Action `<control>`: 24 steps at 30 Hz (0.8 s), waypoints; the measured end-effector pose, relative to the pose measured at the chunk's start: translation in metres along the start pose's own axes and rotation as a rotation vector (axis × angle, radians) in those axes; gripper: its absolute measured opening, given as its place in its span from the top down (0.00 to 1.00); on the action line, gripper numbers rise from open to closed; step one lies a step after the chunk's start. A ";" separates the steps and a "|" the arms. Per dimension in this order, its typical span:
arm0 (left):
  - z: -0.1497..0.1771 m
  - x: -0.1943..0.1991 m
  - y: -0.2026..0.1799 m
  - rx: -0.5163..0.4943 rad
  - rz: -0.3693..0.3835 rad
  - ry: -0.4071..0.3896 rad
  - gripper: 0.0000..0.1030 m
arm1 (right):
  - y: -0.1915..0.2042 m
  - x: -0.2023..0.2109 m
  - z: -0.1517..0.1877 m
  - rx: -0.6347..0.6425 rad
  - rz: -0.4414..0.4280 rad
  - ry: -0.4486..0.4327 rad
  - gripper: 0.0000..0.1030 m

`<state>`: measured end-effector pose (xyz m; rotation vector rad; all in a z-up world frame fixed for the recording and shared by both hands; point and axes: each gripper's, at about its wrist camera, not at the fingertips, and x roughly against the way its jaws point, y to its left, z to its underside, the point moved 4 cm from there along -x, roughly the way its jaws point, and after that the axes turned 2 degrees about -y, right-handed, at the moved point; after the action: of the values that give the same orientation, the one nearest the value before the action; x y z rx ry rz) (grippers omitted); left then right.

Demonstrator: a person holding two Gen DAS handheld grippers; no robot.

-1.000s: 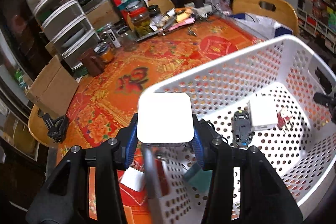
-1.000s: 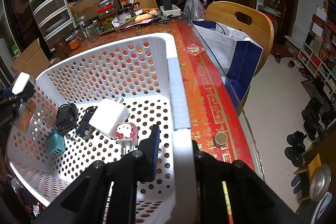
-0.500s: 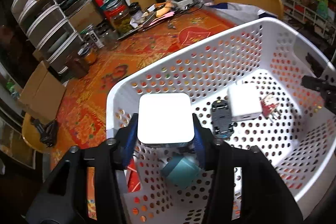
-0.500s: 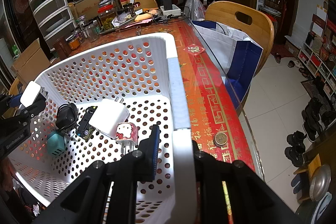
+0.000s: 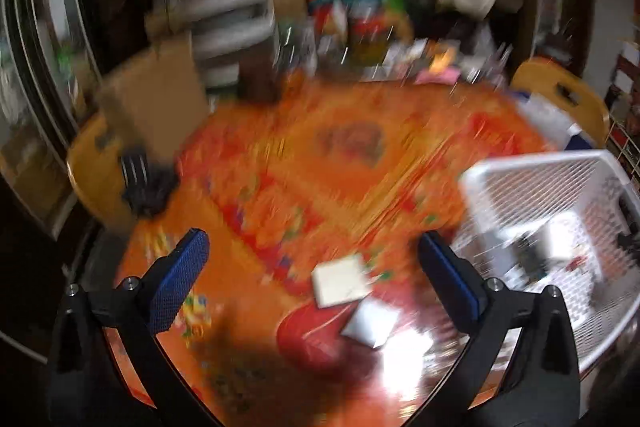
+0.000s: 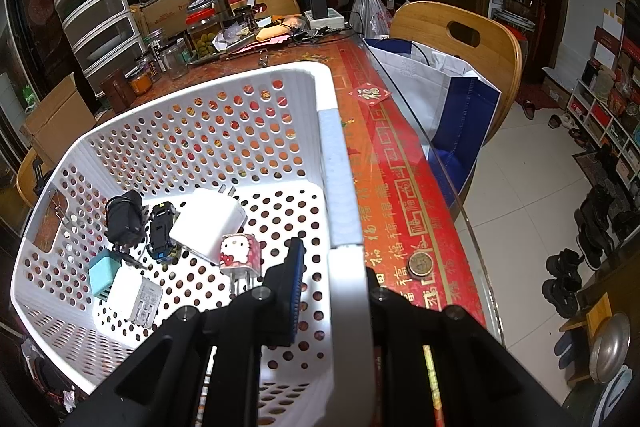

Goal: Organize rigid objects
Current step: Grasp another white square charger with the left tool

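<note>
So the right gripper [image 6: 332, 291] is clamped on the rim of the white perforated plastic basket [image 6: 192, 131], I'd guess just to keep it from sliding around on the orange-red patterned tablecloth [image 5: 320, 163]. The chargers sit loose on the basket floor, including a pink Hello Kitty plug [image 6: 240, 255]. The left gripper [image 5: 316, 267] has its jaws wide and empty, hovering over 2 flat white square blocks [image 5: 340, 279] lying on the table beside the basket, probably the next pick. That view is really blurry though.
</note>
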<state>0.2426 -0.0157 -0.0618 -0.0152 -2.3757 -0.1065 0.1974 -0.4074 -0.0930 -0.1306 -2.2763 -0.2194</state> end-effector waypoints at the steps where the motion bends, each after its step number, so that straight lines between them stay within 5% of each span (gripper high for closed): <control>1: 0.009 -0.019 0.005 0.000 0.002 0.050 0.00 | 0.000 0.000 0.000 0.000 0.000 0.000 0.85; 5: 0.039 -0.075 -0.005 -0.044 0.047 0.185 0.00 | 0.001 0.000 0.000 0.000 0.001 0.001 0.85; 8: 0.043 -0.101 -0.016 -0.031 0.095 0.232 0.00 | 0.001 -0.001 0.000 -0.001 0.002 0.005 0.85; 12: 0.050 -0.130 -0.021 -0.001 0.070 0.275 0.01 | 0.000 -0.002 0.001 0.000 0.000 0.005 0.85; 18: 0.052 -0.151 -0.021 0.062 0.086 0.322 0.15 | 0.000 -0.002 0.001 0.001 0.000 0.005 0.85; 21: 0.048 -0.149 -0.023 0.075 0.089 0.312 0.35 | 0.000 -0.002 0.001 -0.001 0.000 0.005 0.85; 24: 0.046 -0.147 -0.024 0.084 0.084 0.296 0.35 | 0.000 -0.002 0.001 0.000 0.000 0.005 0.85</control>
<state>0.3157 -0.0325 -0.1985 -0.0553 -2.0783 0.0295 0.1980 -0.4073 -0.0952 -0.1302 -2.2710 -0.2195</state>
